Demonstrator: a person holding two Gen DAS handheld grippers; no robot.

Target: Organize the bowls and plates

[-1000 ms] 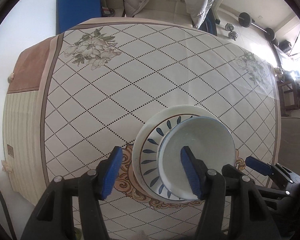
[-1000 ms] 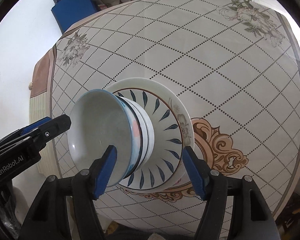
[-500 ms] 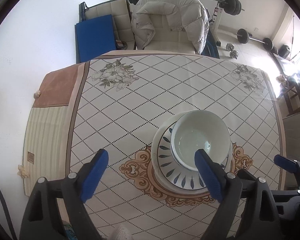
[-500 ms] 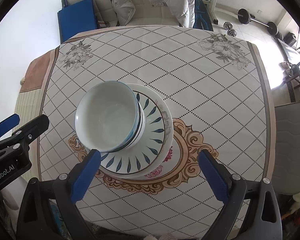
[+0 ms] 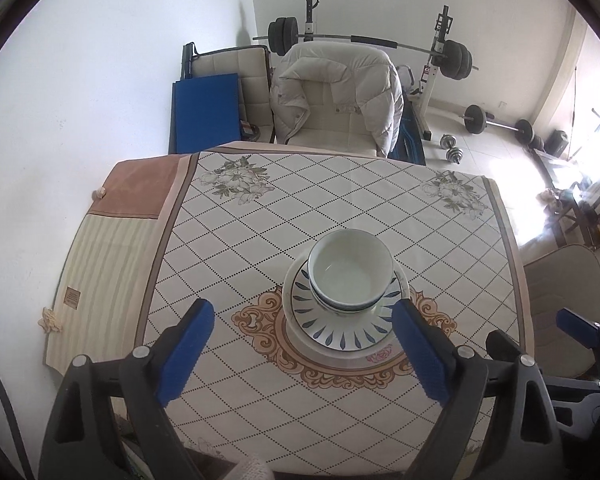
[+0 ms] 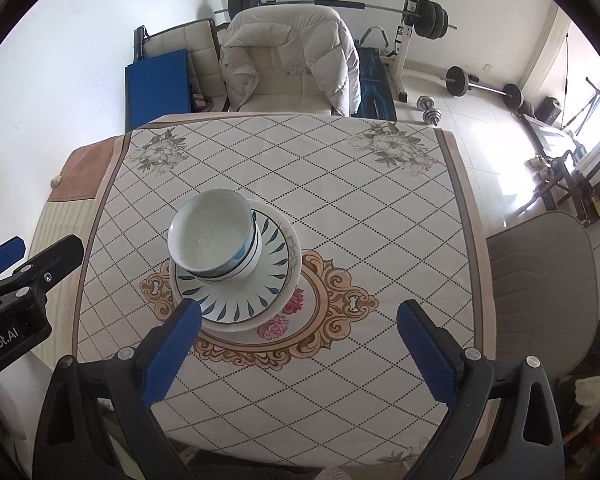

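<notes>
A stack of white bowls (image 5: 350, 270) with blue rims sits on a blue-leaf plate (image 5: 340, 330), which lies on a larger white plate (image 5: 290, 312) at the middle of the table. The stack also shows in the right wrist view, with the bowls (image 6: 214, 238) on the leaf plate (image 6: 260, 288). My left gripper (image 5: 300, 354) is open and empty, held high above the table's near side. My right gripper (image 6: 300, 350) is open and empty, also raised and back from the stack.
The table carries a diamond-pattern cloth (image 5: 260, 240) with a gold medallion. A chair with a white jacket (image 5: 336, 96) stands at the far edge. A grey chair (image 6: 540, 280) is on the right. A blue mat (image 5: 206, 112) and weights stand behind.
Both grippers have pulled up and back from the stack and opened wider. The bowl stack stays on the plates.
</notes>
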